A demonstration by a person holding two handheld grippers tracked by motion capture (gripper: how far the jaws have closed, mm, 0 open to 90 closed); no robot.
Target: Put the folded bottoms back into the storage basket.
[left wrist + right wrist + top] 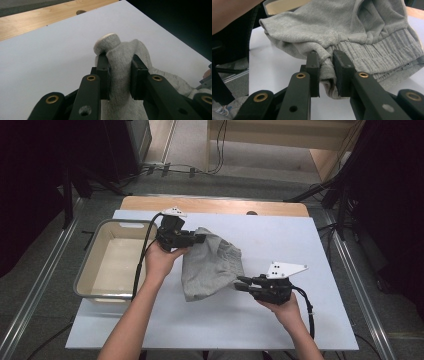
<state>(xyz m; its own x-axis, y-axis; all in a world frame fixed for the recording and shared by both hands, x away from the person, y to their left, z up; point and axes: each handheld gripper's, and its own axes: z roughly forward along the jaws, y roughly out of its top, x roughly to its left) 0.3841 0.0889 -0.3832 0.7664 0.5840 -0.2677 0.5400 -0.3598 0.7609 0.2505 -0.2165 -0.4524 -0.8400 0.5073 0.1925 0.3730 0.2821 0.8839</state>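
A: any label you can read on that garment (212, 265)?

B: nope, tag by my right gripper (325, 72) is too small. Both jaws clamped on cloth, left gripper (120, 72) pinching it up off the table (280, 240), bin (90, 270) behind it.

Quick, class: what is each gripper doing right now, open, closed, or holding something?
Left gripper: closed on a bunched fold of the grey garment.
Right gripper: closed on the same garment's edge.
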